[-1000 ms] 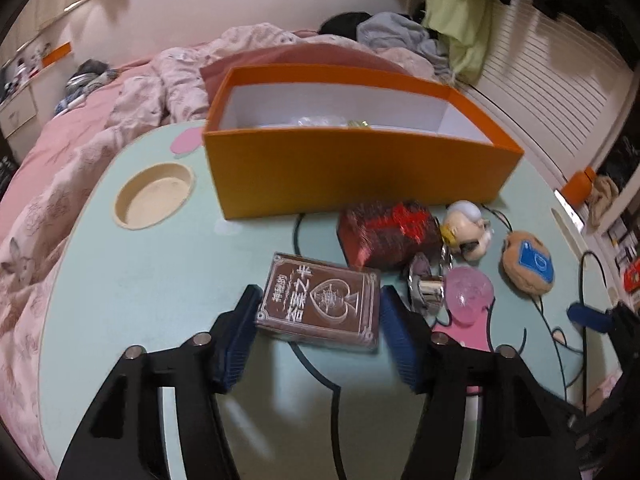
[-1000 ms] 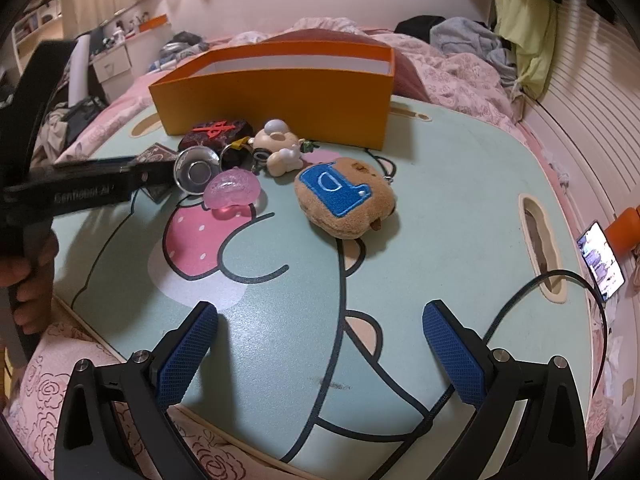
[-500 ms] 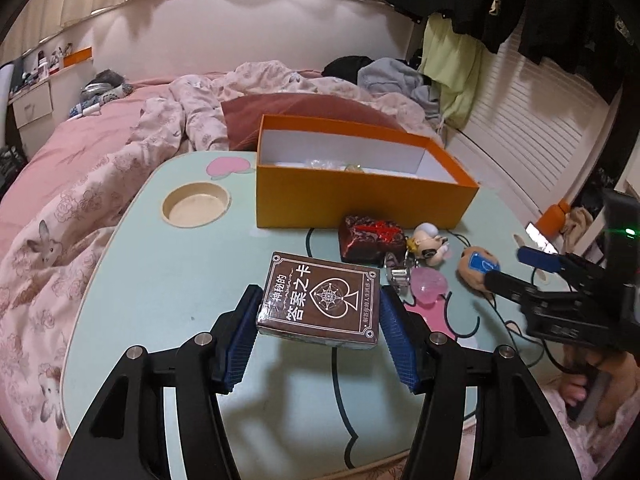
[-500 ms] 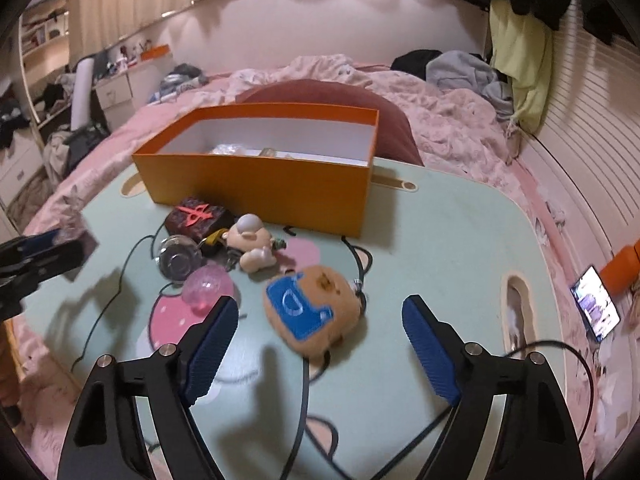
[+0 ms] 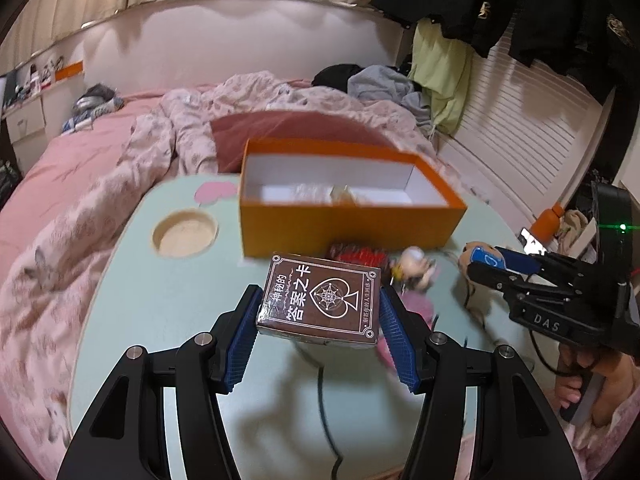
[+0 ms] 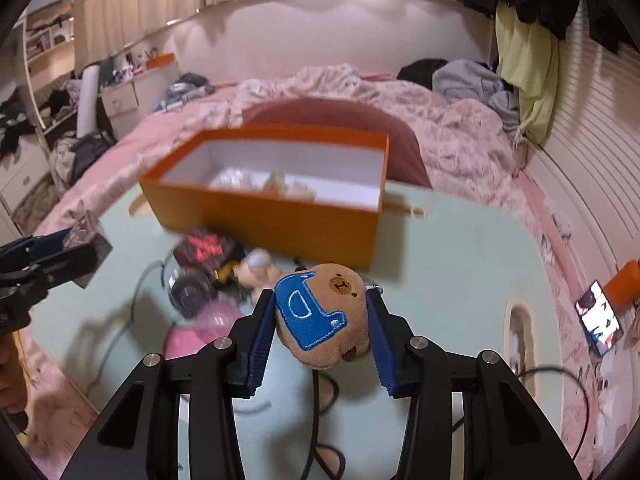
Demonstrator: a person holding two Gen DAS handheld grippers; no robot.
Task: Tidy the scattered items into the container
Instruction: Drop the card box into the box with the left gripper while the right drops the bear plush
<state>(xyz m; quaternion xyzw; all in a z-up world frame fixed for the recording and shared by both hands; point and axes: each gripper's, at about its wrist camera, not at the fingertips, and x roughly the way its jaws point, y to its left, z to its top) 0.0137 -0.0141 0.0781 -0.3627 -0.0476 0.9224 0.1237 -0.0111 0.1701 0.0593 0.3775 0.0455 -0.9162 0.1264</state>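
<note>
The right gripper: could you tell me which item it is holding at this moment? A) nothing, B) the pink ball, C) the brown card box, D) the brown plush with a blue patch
D: in the right wrist view the right gripper has its blue pads pressed on both sides of the brown plush, lifted off the table.

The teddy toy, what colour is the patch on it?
Blue with white stitching, on the brown teddy toy. The right wrist view shows it best.
</note>
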